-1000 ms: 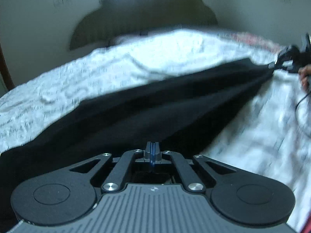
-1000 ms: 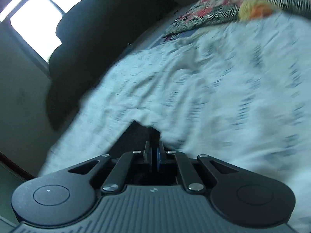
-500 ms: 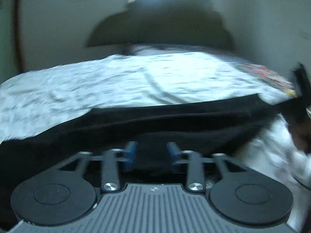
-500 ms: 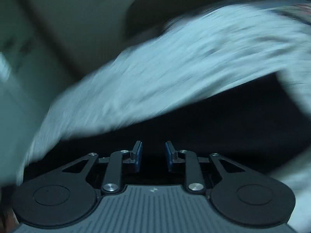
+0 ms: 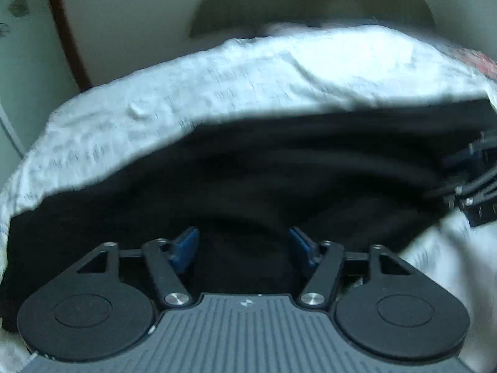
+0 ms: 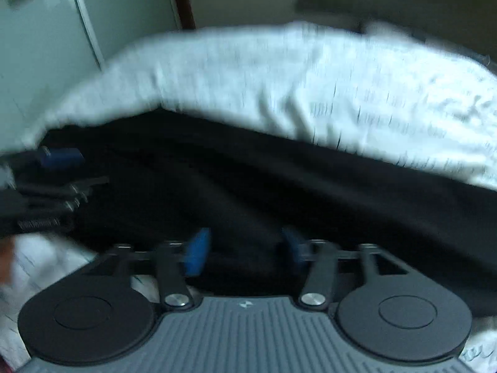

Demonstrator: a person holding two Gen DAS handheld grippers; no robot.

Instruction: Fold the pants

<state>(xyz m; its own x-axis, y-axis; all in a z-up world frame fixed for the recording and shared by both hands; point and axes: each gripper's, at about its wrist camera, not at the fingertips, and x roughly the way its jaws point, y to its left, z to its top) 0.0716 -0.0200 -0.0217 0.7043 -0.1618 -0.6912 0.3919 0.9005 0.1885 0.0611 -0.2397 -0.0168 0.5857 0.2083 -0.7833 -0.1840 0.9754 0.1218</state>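
The bed [image 5: 248, 71] filled both views, covered by a white sheet [image 6: 310, 87] with a faint dark print, wrinkled and blurred by motion. A dark headboard [image 5: 310, 9] stood against the pale wall [image 5: 130, 15] at the far end; its outline was soft in both views. A brown vertical strip [image 5: 65, 31] ran down the wall at the left, and in the right wrist view a pale panel [image 6: 40, 46] stood left of it. The pants [image 5: 264, 180], black, lay spread across the near part of the sheet, reaching from the left edge to the right of both views, with shallow folds across the cloth. The left gripper [image 5: 243, 248] was over the near edge of the pants, its jaws wide apart with only cloth seen between the blue pads [image 5: 184, 248]; whether they touched the cloth could not be told. The right gripper [image 6: 245, 250] sat likewise over the pants, jaws parted and holding nothing, its pads [image 6: 197, 255] smeared by blur. Each gripper appeared at the edge of the other's view, over the pants. A patch of red patterned fabric [image 5: 484, 62] showed at the far right of the bed.
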